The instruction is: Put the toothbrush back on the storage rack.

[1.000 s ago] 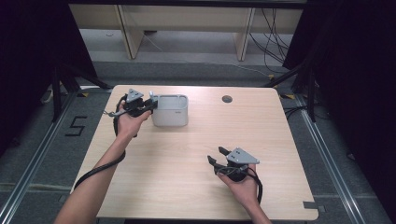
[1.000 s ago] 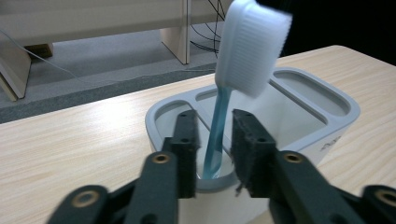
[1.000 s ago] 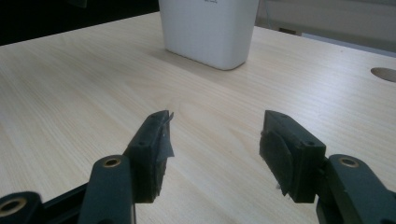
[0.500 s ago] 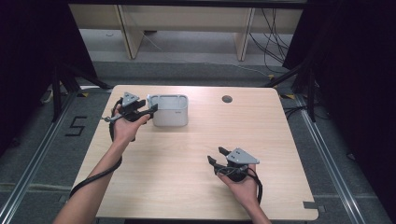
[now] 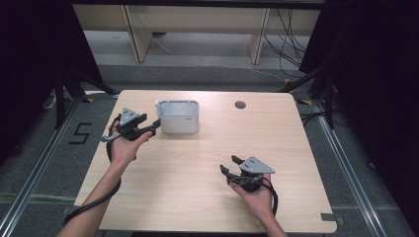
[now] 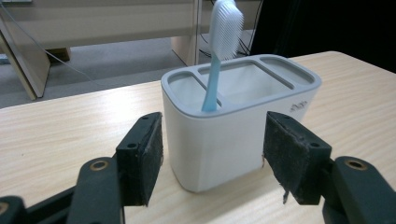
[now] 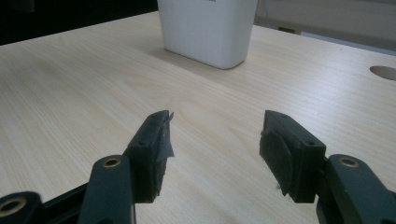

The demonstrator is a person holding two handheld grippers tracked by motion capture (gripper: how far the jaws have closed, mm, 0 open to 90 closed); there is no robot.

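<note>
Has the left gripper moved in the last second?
Yes. The left gripper has backed away from the white holder, toward the table's left edge.

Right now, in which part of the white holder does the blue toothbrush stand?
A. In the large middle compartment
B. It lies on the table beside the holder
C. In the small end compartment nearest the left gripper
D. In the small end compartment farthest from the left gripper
C: in the left gripper view the toothbrush rises upright from the holder's small end compartment on the near side, facing the open left gripper.
</note>
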